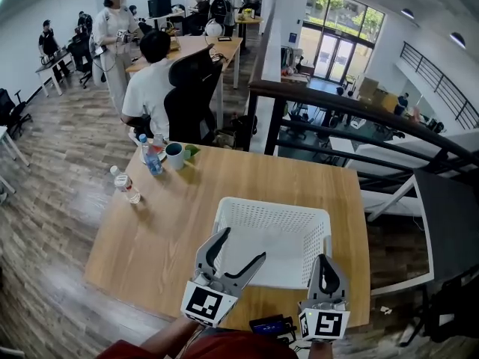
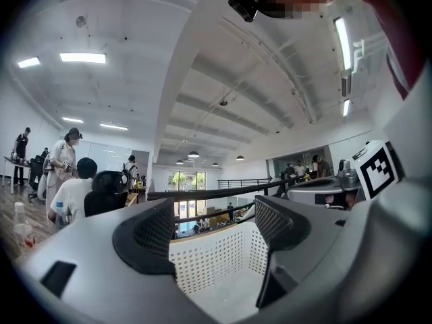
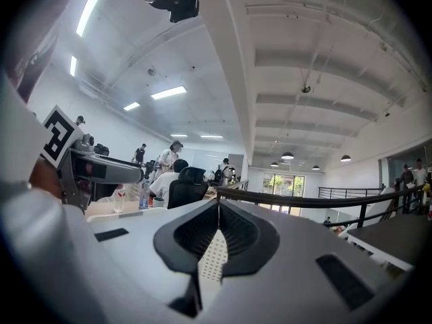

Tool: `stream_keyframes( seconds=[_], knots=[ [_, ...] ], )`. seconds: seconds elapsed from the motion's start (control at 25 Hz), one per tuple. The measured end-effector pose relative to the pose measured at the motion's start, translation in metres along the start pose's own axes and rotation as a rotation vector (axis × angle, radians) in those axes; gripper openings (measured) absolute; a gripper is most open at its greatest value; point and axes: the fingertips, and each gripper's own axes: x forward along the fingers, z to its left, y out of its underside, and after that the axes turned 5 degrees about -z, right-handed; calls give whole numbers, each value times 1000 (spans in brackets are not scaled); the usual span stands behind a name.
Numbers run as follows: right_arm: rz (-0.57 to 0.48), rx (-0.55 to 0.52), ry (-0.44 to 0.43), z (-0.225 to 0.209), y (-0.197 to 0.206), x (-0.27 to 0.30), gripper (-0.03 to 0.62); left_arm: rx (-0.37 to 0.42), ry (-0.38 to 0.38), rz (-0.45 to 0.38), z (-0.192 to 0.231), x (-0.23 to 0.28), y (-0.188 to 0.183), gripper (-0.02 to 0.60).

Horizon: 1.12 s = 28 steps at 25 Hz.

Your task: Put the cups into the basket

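A white perforated basket (image 1: pixel 314 223) stands on the near right part of the wooden table (image 1: pixel 150 245). It looks empty. A white cup with a dark inside (image 1: pixel 174 155) stands at the table's far left corner, far from both grippers. My left gripper (image 1: pixel 243 245) hovers over the basket's near left edge, open and holding nothing. Between its jaws the left gripper view shows the basket's wall (image 2: pixel 216 262). My right gripper (image 1: pixel 326 260) is shut and empty at the basket's near right corner. In the right gripper view the cup (image 3: pixel 158 202) shows small at the left.
A blue-labelled bottle (image 1: pixel 150 155) stands beside the cup, and another bottle (image 1: pixel 126 185) is near the left table edge. A seated person in a black chair (image 1: pixel 191 96) is just beyond the far edge. A dark railing (image 1: pixel 359 111) runs behind the table at the right.
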Motion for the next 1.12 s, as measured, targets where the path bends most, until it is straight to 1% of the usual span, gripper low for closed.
stream_keyframes(
  seconds=[0.28, 0.4, 0.48, 0.56, 0.68, 0.84, 1.04, 1.12],
  knots=[
    [-8, -4, -20, 5, -6, 10, 11, -15, -17, -14, 6, 2, -2, 353],
    [-12, 12, -17, 6, -5, 13, 11, 5, -17, -37, 10, 2, -3, 325],
    [-14, 22, -16, 7, -6, 15, 11, -12, -23, -34, 10, 2, -6, 290],
    [-13, 16, -22, 8, -6, 16, 11, -20, -24, -26, 9, 3, -7, 288],
    [-11, 29, -19, 8, -5, 18, 11, 2, -21, -39, 11, 5, -6, 281],
    [-8, 27, -25, 9, -1, 20, 11, -20, -32, -31, 12, 4, -4, 250],
    [-10, 30, -36, 12, -2, 23, 11, -6, -42, -41, 17, 2, -6, 214],
    [-13, 34, -38, 13, -3, 23, 11, -12, -48, -42, 17, 1, -7, 188]
  ],
)
